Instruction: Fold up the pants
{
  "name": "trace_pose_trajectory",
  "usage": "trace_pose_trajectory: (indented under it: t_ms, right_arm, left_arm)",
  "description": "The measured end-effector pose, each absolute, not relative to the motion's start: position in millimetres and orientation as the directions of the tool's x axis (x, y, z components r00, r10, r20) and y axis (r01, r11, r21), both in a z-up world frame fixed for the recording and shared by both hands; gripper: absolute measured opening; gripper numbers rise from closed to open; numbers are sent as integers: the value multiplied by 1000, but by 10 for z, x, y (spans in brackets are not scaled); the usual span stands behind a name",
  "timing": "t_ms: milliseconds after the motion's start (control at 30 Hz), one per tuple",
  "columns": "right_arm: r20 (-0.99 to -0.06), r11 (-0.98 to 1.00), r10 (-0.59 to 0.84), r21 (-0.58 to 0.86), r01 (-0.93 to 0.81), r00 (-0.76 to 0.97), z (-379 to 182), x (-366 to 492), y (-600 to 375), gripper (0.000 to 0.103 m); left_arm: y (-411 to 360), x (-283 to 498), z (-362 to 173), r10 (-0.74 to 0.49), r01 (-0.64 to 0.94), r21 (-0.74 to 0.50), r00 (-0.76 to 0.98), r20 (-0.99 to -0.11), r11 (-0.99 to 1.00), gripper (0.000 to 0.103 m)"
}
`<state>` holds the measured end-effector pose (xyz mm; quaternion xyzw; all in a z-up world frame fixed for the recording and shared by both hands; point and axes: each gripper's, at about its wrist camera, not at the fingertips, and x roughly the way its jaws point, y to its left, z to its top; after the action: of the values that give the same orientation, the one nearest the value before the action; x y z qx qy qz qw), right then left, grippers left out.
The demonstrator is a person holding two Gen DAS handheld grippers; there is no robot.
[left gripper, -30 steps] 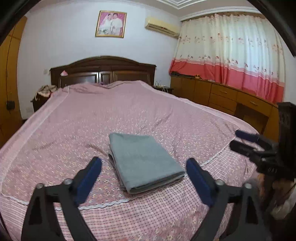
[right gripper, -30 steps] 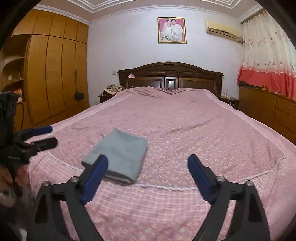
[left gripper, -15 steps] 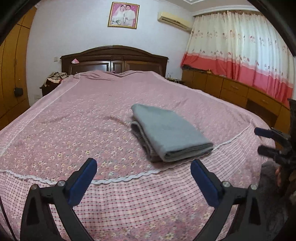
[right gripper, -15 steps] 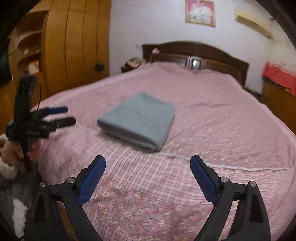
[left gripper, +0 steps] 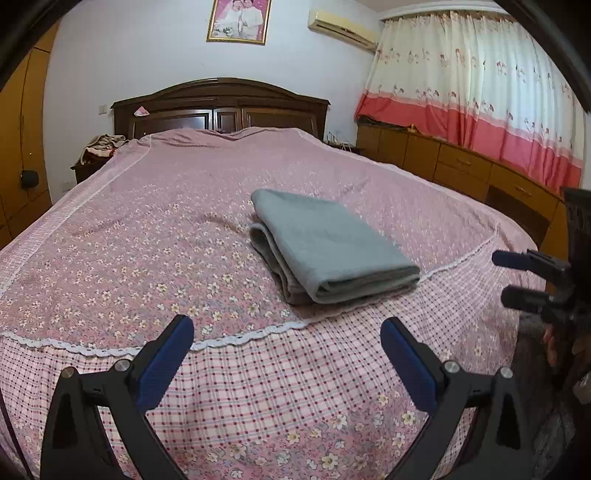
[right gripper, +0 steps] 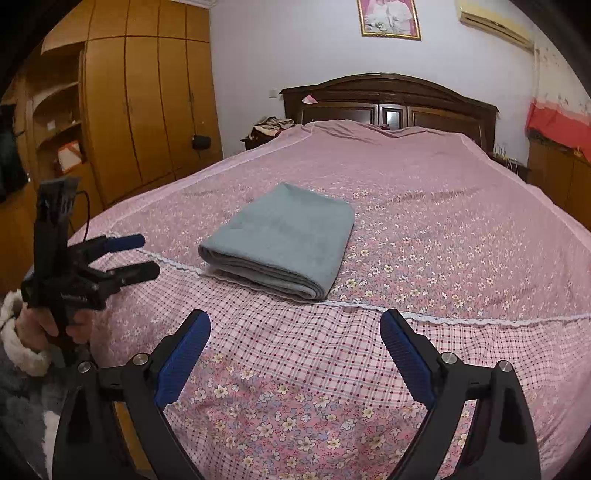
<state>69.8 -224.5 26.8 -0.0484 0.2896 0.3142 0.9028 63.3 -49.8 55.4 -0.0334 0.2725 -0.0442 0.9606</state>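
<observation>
The room is a bedroom, and the bed [left gripper: 122, 236] with its pink flowered bedspread [right gripper: 443, 236] fills almost the whole of both views.

Nearest to the left wrist camera are the left tongs [left gripper: 287, 341]. Their blue pads stand wide apart with nothing between them, above the checked border at the foot of the bed. The right tongs [right gripper: 295, 334] are also wide and empty over the same border. In the left view the right tongs appear again at 3 o'clock, apart from the cloth, and there the two fingers look only a little separated. I judge that both tongs are drawn back to the foot edge because the folding is finished and nothing more needs to be held.

A little farther, just beyond the white lace seam [left gripper: 255, 338], lie the grey pants [left gripper: 328, 243], at about 12 o'clock from the right tongs and 1 o'clock from the left. They form a flat rectangular packet of several layers, the rounded fold facing the foot end. This place seems chosen because it is within easy reach from the foot of the bed.

Far behind are the dark headboard [right gripper: 391, 99], the wooden wardrobe [right gripper: 147, 110] at 10 o'clock in the right view, the red and cream curtain [left gripper: 476, 96], a framed portrait [left gripper: 238, 20] and an air conditioner [left gripper: 343, 26].

There is small pale print on the body of the left tongs in the right view, but I cannot read it; I see no other writing or brand.
</observation>
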Motion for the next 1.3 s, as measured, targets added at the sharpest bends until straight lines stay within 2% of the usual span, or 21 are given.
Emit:
trace_pose_trajectory:
  t_ms: [1300]
  right_arm:
    - [-593, 798, 516, 72, -598, 618, 199, 673, -2146, 95]
  left_arm:
    - [-472, 674, 523, -146, 93, -124, 831, -537, 988, 103]
